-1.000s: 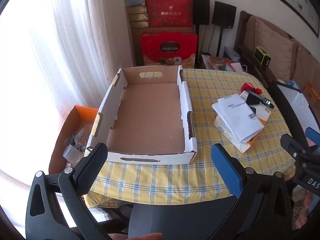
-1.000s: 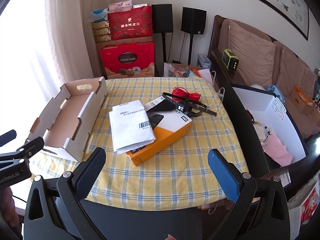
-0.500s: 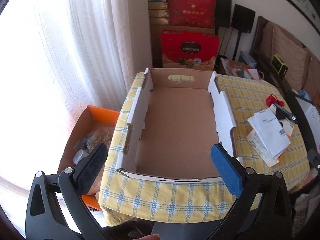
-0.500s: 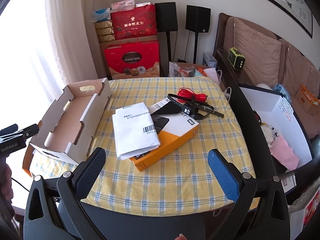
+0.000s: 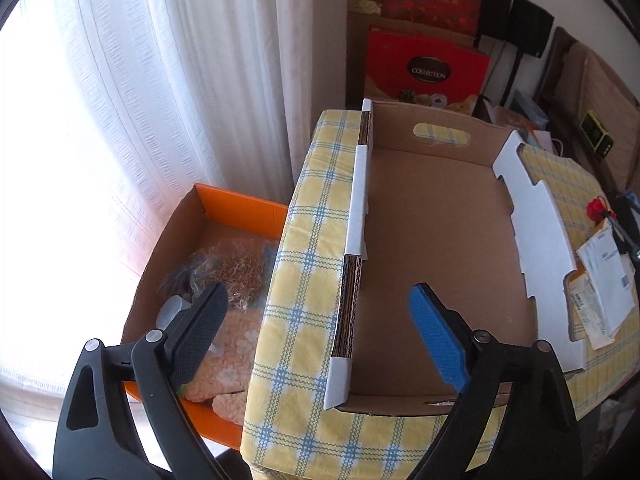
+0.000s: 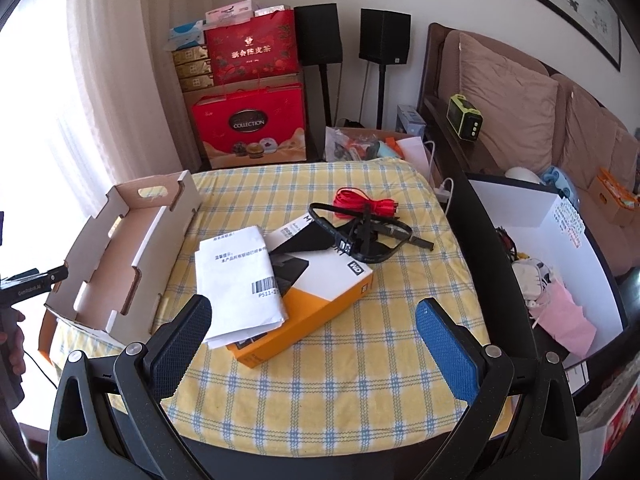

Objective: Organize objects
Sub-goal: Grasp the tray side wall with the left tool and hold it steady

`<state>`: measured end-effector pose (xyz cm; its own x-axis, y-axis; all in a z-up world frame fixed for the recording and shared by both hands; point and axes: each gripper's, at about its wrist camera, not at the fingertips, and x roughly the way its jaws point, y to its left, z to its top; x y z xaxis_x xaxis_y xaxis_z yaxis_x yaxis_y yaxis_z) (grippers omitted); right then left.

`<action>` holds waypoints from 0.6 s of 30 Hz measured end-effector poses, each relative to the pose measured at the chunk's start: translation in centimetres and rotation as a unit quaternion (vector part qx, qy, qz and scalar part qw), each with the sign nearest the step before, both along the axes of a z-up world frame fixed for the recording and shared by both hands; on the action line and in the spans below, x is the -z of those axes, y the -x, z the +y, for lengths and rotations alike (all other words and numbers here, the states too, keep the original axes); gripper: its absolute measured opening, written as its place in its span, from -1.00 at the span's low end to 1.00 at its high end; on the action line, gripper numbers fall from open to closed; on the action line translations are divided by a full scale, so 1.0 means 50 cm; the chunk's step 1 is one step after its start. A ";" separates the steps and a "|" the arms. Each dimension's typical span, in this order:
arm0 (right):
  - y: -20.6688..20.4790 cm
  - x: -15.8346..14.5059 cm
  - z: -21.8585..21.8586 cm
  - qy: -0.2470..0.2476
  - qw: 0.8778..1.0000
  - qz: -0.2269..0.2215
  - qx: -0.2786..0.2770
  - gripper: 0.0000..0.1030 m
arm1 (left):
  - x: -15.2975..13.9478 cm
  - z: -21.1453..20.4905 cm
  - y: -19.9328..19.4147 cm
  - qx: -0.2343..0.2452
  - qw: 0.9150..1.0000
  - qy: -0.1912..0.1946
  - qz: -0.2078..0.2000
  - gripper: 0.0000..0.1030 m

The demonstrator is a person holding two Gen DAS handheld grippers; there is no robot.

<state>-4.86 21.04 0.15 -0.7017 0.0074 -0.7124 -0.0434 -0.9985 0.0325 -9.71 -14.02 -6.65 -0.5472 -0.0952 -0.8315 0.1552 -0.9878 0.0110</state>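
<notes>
- left gripper (image 5: 318, 336) jaws closing, straddling the left wall of the shallow brown-and-white cardboard tray (image 5: 436, 240), pads not touching
- right gripper (image 6: 314, 344) wide, nothing between, above the orange-and-white box (image 6: 320, 304)

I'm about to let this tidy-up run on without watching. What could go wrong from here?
The left gripper is closing astride the cardboard tray's left wall, which stands near the table edge; a pull could tip the tray toward the orange box on the floor.

The white leaflet lies loose on the orange-and-white box, and could slide off if the box is lifted.

The black strap lies against the red cable, and may drag it.
</notes>
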 end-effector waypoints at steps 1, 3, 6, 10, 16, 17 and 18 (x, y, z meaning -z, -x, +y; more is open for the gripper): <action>0.005 0.000 0.008 0.001 1.000 -0.001 0.003 0.99 | 0.007 -0.001 0.002 0.002 1.000 -0.001 -0.005 0.63; 0.009 0.001 0.021 0.003 1.000 -0.001 0.007 0.99 | 0.022 0.000 0.009 0.011 1.000 -0.007 -0.018 0.35; 0.016 0.002 0.043 0.005 1.000 -0.003 0.013 0.99 | 0.043 0.009 0.019 0.024 0.999 -0.004 -0.033 0.06; 0.030 0.001 0.078 0.014 1.000 -0.004 0.026 0.97 | 0.065 0.023 0.027 0.047 0.997 -0.008 -0.052 -0.49; 0.049 0.005 0.101 0.028 0.999 -0.012 0.026 0.90 | 0.073 0.037 0.020 0.073 0.996 0.004 -0.048 -0.76; 0.052 0.005 0.100 0.030 0.999 -0.013 0.023 0.89 | 0.072 0.039 0.019 0.075 0.996 0.003 -0.047 -0.77; 0.055 0.005 0.101 0.032 0.999 -0.014 0.021 0.88 | 0.070 0.038 0.018 0.078 0.996 0.002 -0.047 -0.78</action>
